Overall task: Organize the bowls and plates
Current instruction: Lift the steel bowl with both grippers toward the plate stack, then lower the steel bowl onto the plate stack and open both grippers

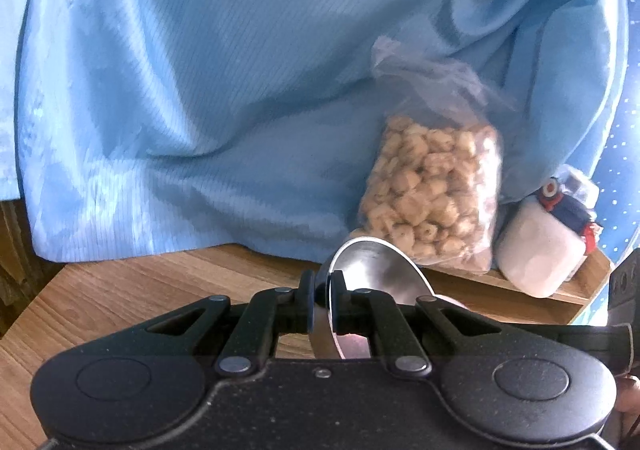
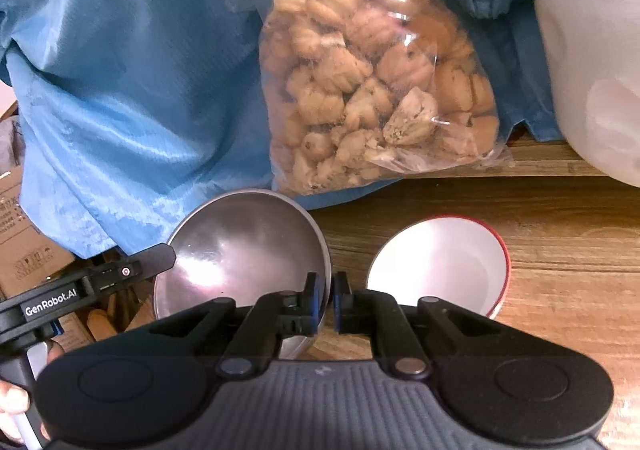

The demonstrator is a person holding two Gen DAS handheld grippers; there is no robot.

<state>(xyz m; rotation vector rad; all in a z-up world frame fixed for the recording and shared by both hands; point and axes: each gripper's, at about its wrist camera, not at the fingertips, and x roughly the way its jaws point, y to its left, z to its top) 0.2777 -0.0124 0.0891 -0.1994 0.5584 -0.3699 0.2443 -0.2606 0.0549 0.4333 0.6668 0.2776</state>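
Clamped on opposite rim edges, a steel bowl (image 2: 240, 250) is held tilted above the wooden surface (image 2: 540, 234) by the closed left gripper (image 1: 322, 300) and closed right gripper (image 2: 331, 302), beside a red-rimmed white bowl (image 2: 440, 262), before a cookie bag (image 2: 372, 74).
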